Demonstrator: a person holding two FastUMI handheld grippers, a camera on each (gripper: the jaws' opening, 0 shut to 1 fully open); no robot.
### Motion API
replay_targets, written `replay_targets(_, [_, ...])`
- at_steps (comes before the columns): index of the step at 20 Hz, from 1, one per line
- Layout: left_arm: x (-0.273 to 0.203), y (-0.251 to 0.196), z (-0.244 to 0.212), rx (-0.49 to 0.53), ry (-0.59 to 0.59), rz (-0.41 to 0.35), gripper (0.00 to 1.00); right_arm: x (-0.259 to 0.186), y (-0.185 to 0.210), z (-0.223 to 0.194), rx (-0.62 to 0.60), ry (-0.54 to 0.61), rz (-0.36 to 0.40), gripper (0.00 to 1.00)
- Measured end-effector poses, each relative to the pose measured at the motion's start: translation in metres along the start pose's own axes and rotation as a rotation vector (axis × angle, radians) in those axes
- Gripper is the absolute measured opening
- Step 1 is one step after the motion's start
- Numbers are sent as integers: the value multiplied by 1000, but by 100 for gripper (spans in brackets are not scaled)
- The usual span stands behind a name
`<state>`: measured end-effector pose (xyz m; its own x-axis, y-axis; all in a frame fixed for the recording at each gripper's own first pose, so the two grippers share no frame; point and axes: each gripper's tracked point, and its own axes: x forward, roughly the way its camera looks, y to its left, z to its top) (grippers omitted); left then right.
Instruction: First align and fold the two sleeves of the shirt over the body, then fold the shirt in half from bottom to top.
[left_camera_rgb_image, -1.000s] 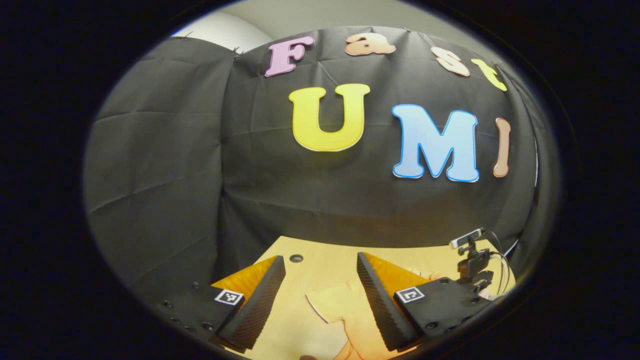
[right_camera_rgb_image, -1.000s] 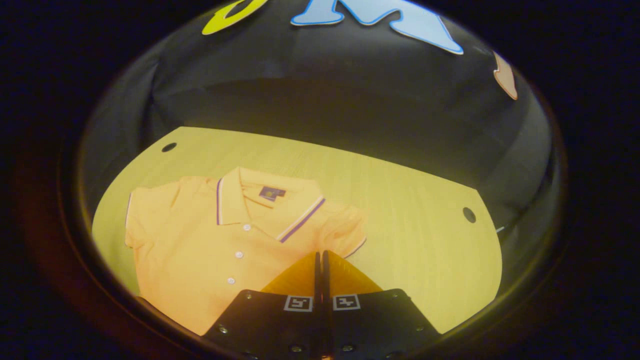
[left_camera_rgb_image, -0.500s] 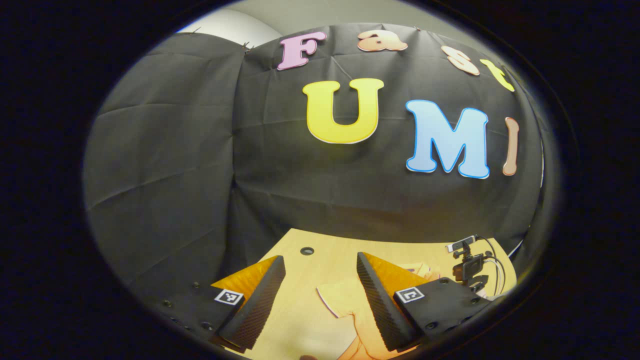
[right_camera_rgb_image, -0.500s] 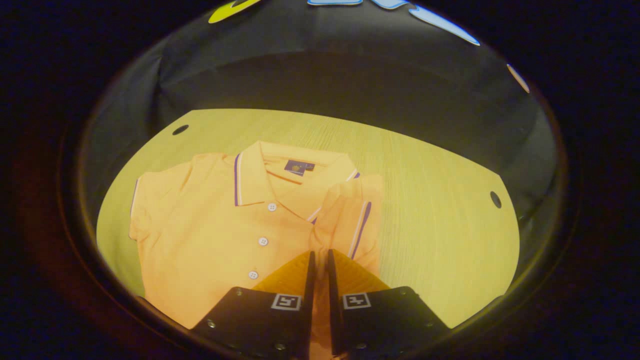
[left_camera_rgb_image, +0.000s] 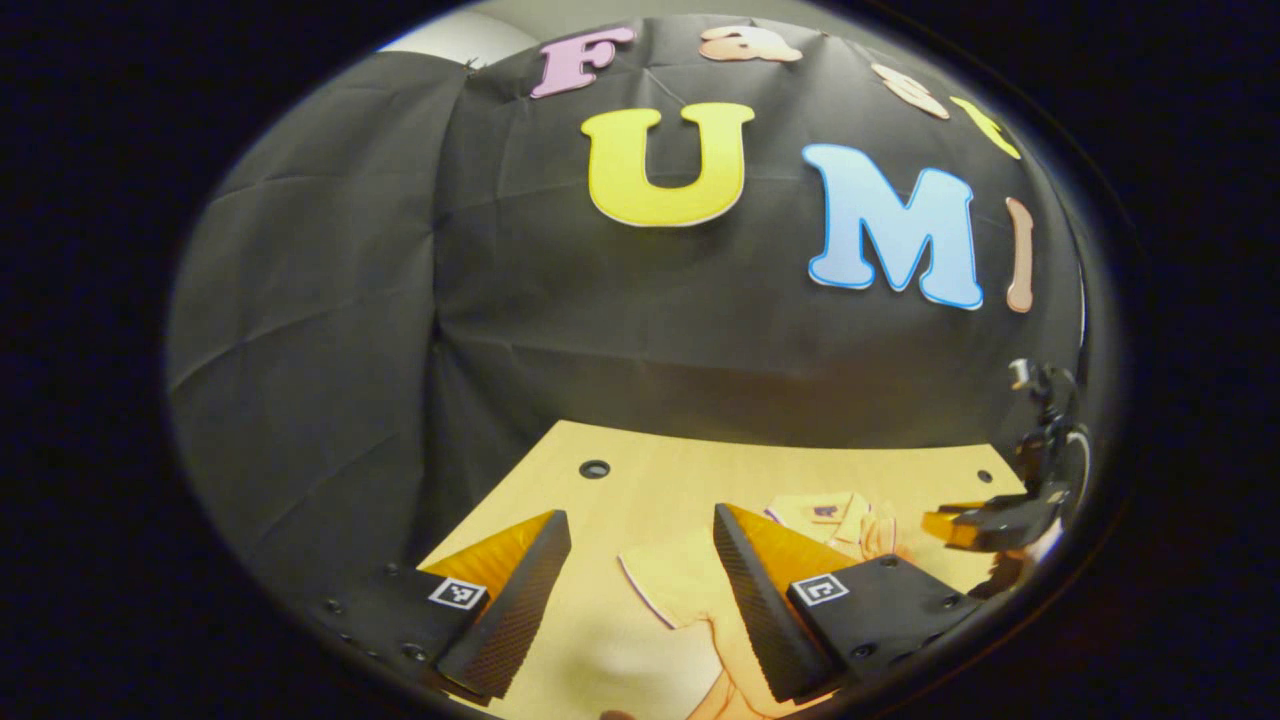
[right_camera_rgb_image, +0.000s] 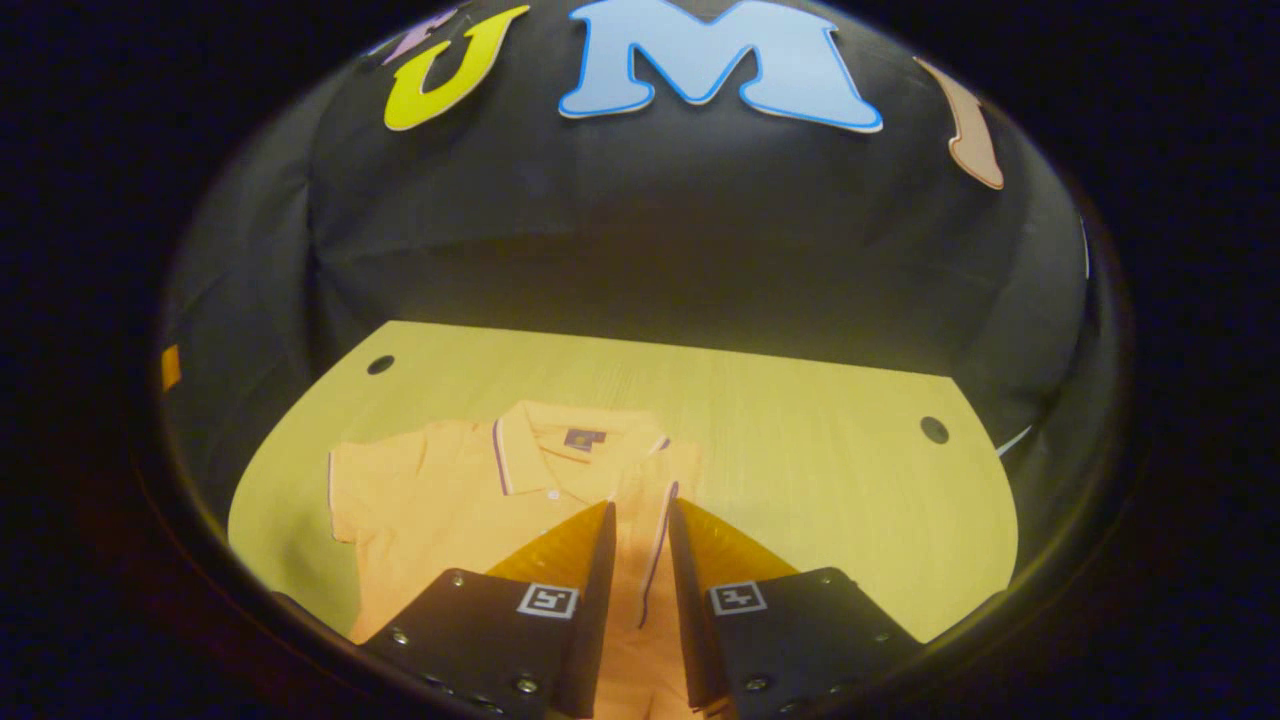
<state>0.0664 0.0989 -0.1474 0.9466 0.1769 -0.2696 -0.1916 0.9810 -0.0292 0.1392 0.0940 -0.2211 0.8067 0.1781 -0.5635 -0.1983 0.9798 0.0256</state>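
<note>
Shirt (right_camera_rgb_image: 440, 510) lies flat on the table (right_camera_rgb_image: 800, 450), its right sleeve (right_camera_rgb_image: 650, 520) now folded over the body as my right gripper (right_camera_rgb_image: 637, 540) parts its jaws, while my left gripper (left_camera_rgb_image: 640, 560), jaws spread wide, hovers beside the unfolded left sleeve (left_camera_rgb_image: 670, 585)

Left gripper (left_camera_rgb_image: 640, 585): two wedge-shaped fingers with ribbed inner faces, each mounted on a black plate carrying a small square black-and-white marker and round screw heads. Right gripper (right_camera_rgb_image: 636, 575): the same build, with wedge fingers, black plates, one square marker per plate and screws along the lower edges. Seen from the left gripper view, it carries dark hardware and cabling above.
</note>
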Motion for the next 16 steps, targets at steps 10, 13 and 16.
replay_targets(10, [103,-13,-131,-36,256,-42,95,-125,12,17,58,-105,-10,33])
replay_targets(13, [130,-18,-176,-27,348,-35,94,-152,6,12,88,-108,-38,33])
replay_targets(16, [140,-20,-203,-49,421,-28,97,-169,-8,6,113,-104,-86,33])
